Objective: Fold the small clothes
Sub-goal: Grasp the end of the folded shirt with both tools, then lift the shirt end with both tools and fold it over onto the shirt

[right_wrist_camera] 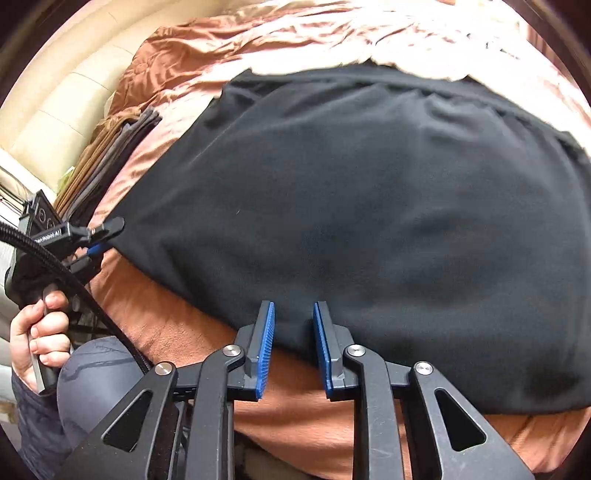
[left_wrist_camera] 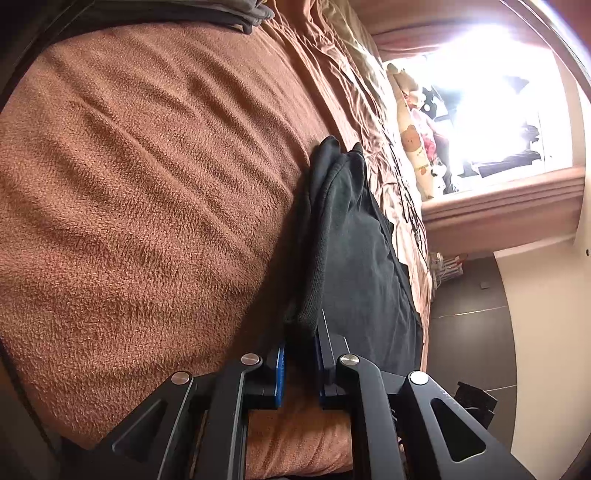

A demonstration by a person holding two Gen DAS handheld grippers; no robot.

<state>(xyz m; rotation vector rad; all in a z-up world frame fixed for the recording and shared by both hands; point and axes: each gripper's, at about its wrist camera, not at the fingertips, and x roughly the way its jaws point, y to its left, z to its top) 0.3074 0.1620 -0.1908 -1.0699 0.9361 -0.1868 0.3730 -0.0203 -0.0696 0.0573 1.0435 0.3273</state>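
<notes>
A black garment (right_wrist_camera: 369, 221) lies spread flat on the brown fleece blanket (right_wrist_camera: 177, 332). My right gripper (right_wrist_camera: 293, 305) hovers over the garment's near edge, tips down. Its blue pads stand a little apart and no cloth is pinched between them. My left gripper (right_wrist_camera: 112, 234) is at the garment's left corner, held by a person's hand (right_wrist_camera: 37, 332). In the left wrist view the left gripper (left_wrist_camera: 301, 334) is shut on a bunched edge of the black garment (left_wrist_camera: 351, 240), which stretches away from its pads.
A stack of folded brown and grey clothes (right_wrist_camera: 110, 155) sits on the bed to the left, also seen as folded clothes (left_wrist_camera: 236, 14). A bear-print pillow (left_wrist_camera: 413, 147) leans by the bright window. Rumpled tan bedding (right_wrist_camera: 332, 37) lies beyond the garment. Dark floor (left_wrist_camera: 472, 325) borders the bed.
</notes>
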